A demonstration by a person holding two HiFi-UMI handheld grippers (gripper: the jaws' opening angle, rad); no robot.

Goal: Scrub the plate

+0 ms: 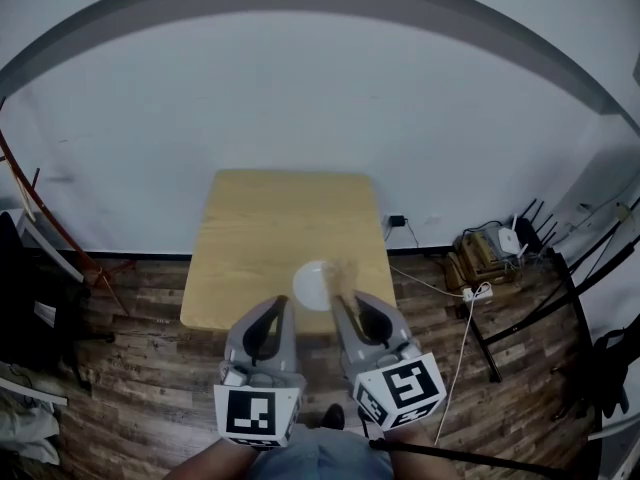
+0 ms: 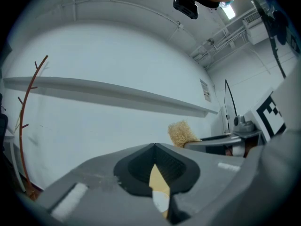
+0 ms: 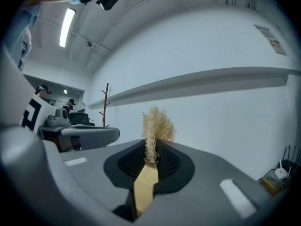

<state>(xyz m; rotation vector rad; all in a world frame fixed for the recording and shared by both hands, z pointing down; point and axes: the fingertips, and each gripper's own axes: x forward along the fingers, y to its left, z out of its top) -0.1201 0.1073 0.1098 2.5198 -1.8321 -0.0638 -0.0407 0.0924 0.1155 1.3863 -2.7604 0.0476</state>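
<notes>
A small white plate (image 1: pixel 312 286) lies near the front edge of the wooden table (image 1: pixel 270 228). Both grippers hang above the table's near edge, tips pointing toward the plate. My left gripper (image 1: pixel 285 304) is shut with nothing in it; in its own view a sliver of the plate (image 2: pixel 161 202) shows through the slit between the jaws of the left gripper (image 2: pixel 154 147). My right gripper (image 1: pixel 341 298) is shut on a pale straw-fibre scrubber (image 3: pixel 157 124), whose tuft sticks out past the tips of the right gripper (image 3: pixel 151 150). The scrubber (image 2: pixel 181 133) also shows in the left gripper view.
A white wall stands behind the table. On the wooden floor to the right lie a power strip (image 1: pixel 473 292), cables and a router (image 1: pixel 508 240). A red-brown coat stand (image 1: pixel 40 213) leans at the left. People stand far off (image 3: pixel 70 105).
</notes>
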